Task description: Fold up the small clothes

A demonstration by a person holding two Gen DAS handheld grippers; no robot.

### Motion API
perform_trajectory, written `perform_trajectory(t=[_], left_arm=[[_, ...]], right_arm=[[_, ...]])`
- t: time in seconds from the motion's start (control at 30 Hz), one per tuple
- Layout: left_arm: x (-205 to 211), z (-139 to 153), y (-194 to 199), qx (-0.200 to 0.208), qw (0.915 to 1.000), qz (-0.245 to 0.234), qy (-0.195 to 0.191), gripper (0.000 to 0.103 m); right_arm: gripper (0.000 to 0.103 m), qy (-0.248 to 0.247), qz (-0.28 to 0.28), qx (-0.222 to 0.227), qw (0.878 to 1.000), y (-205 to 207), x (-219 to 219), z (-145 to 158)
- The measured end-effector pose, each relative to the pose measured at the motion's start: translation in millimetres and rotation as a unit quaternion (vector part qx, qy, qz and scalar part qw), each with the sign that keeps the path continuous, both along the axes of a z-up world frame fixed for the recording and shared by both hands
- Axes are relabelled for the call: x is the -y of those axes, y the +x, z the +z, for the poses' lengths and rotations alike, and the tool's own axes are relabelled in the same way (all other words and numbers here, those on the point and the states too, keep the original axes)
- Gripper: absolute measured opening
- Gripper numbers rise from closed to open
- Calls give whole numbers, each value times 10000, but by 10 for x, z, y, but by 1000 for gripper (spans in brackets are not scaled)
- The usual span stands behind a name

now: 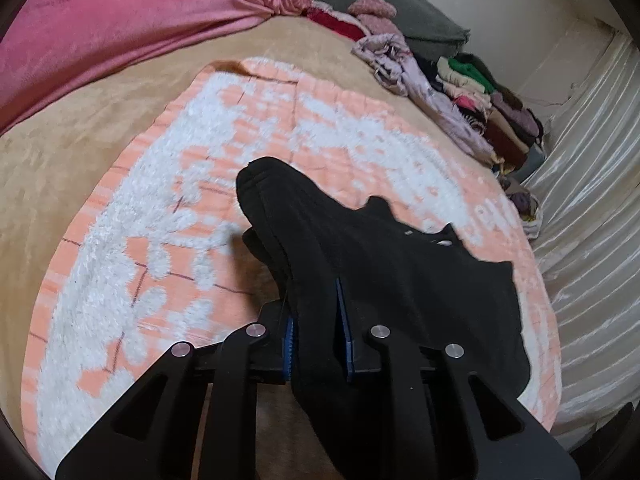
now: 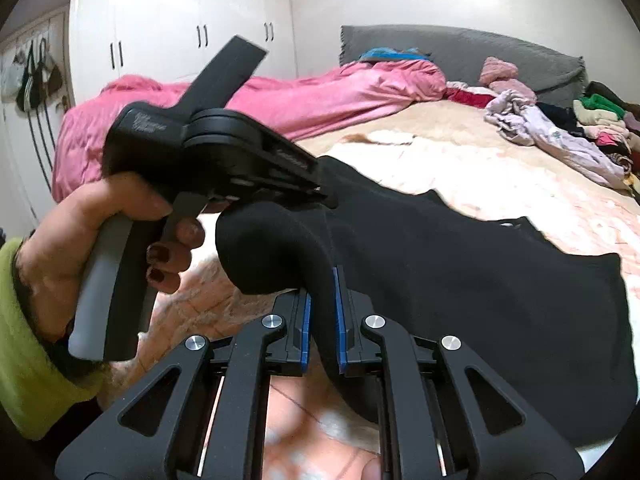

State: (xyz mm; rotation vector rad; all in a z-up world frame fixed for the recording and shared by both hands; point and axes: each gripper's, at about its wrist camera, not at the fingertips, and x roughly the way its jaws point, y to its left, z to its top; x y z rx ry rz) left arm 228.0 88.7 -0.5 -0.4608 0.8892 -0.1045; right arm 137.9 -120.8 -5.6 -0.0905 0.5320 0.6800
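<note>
A small black garment (image 1: 400, 272) hangs lifted over an orange-and-white fluffy blanket (image 1: 192, 200) on the bed. My left gripper (image 1: 314, 308) is shut on a bunched edge of it, with black cloth filling the gap between the blue pads. In the right wrist view my right gripper (image 2: 322, 304) is shut on another fold of the same garment (image 2: 480, 280). There the left gripper (image 2: 326, 196) also shows, held by a hand (image 2: 132, 216) in a yellow-green sleeve, its tips biting the cloth just above and left of mine. The rest of the garment trails to the right onto the blanket (image 2: 460, 168).
A pink duvet (image 1: 120, 28) lies heaped along the far side of the bed. A pile of mixed clothes (image 1: 472, 92) sits by the grey headboard (image 2: 460, 48). Shiny white fabric (image 1: 592, 160) borders the bed's right side. White wardrobes (image 2: 180, 20) stand behind.
</note>
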Motion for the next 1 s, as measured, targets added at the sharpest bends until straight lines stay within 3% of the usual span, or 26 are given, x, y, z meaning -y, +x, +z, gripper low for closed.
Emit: perform_trajectory(t=[0.2, 0.57, 0.77, 1.0], left_arm=[[340, 328, 33, 247, 9996, -94, -105, 16], [1547, 777, 268, 384, 9957, -728, 430, 15], [2128, 785, 398, 296, 9918, -1063, 653, 15], [2788, 515, 612, -71, 9828, -1375, 1231, 15]], right_arm=[[4, 325, -375, -58, 9988, 50, 442, 141], [3, 1249, -1221, -569, 9830, 114, 1383, 126], [3, 1667, -1657, -788, 9688, 115, 1798, 46], [3, 2027, -2093, -1423, 9460, 168, 2117, -229]])
